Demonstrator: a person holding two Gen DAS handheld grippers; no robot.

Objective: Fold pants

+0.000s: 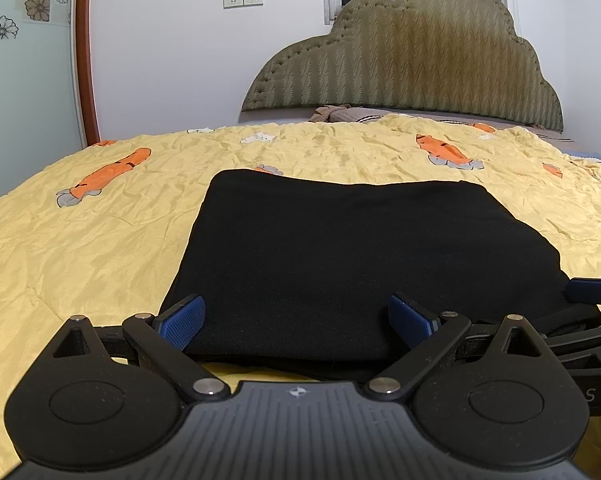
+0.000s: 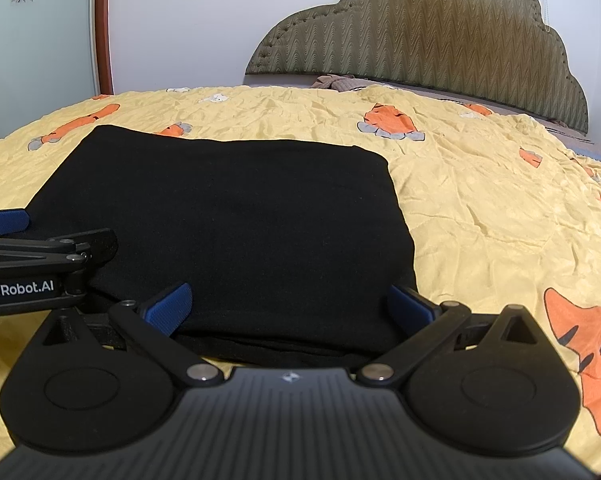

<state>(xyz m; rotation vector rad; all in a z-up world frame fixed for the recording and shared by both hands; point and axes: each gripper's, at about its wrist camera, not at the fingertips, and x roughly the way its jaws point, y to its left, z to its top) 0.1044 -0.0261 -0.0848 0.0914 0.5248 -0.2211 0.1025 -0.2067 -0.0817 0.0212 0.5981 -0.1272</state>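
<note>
The black pants lie folded into a flat rectangle on the yellow quilt; they also show in the right wrist view. My left gripper is open, its blue pads spread over the near left edge of the stack. My right gripper is open over the near right edge. Neither holds cloth. The right gripper's blue fingertip shows at the right of the left wrist view. The left gripper's body shows at the left of the right wrist view.
The yellow quilt with orange tiger and carrot prints covers the bed. An olive padded headboard stands against the white wall behind. A crumpled brown cloth lies by the headboard. A wood-framed glass door stands at the left.
</note>
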